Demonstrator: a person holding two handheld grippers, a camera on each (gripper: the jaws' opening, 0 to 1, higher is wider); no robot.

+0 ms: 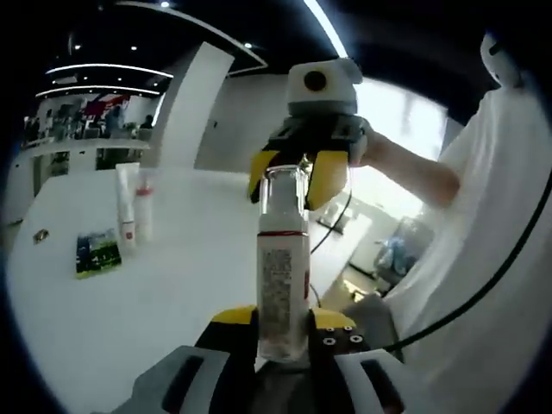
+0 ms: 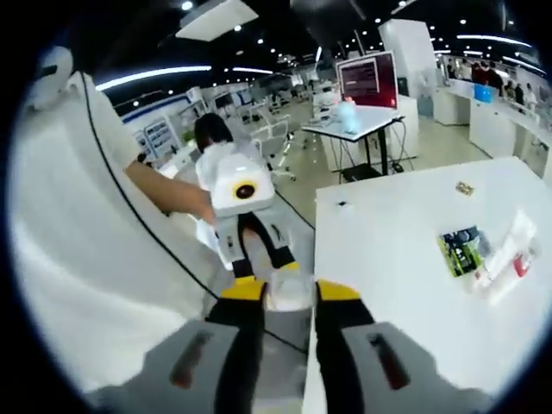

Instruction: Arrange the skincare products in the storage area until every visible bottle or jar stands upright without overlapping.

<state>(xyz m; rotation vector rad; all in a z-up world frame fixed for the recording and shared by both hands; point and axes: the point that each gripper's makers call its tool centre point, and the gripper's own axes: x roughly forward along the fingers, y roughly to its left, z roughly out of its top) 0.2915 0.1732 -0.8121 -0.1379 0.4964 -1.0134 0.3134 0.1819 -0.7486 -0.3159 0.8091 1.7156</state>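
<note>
Two grippers share one clear, white-labelled bottle (image 1: 283, 289) held off the edge of the white bench (image 1: 112, 302): the left gripper (image 1: 285, 332) is clamped on its base while the right gripper (image 1: 297, 177) closes on its transparent cap. Well apart on the bench, two white tubes (image 1: 135, 211) stand upright beside a flat green sachet (image 1: 97, 254). A clean finish likely means keeping the bottle vertical, then setting it down clear of the tubes before either gripper lets go.

clear glossy plastic bottle (image 1: 283, 285) with paper label; smooth white table (image 1: 172, 285)
</note>
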